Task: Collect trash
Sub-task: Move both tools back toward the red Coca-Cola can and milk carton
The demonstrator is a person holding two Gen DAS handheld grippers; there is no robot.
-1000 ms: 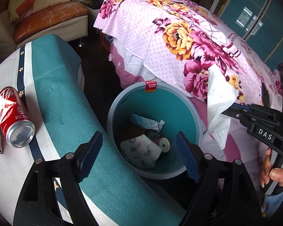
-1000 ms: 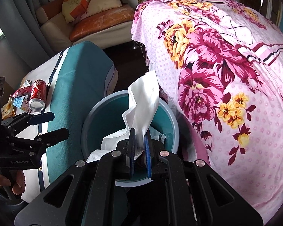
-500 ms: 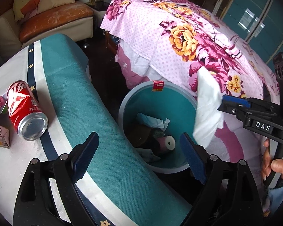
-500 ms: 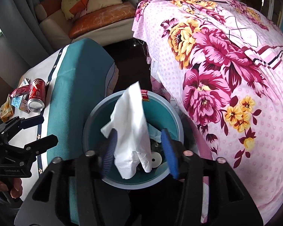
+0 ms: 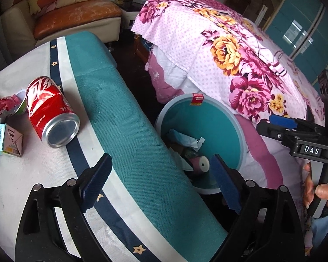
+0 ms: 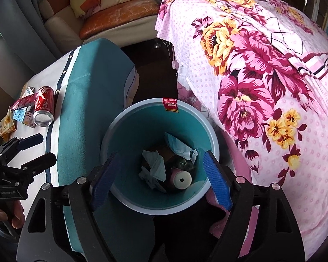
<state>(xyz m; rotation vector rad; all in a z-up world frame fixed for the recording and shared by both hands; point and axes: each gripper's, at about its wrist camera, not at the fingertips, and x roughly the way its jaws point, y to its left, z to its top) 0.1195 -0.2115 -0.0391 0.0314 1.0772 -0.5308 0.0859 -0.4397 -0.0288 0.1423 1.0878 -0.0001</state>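
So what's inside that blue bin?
The bin holds crumpled tissue, a pale blue wrapper and a cardboard-cored roll. Anything beneath that pile is covered.

I see a round teal bin with a pale rim and a red sticker on its far edge, standing upright on the floor between the counter and the bed. Inside lie crumpled pale-blue tissues and a pink roll on its side. On the counter, a dented red can lies on its side, bottom towards me, beside a small carton and a crumpled wrapper.
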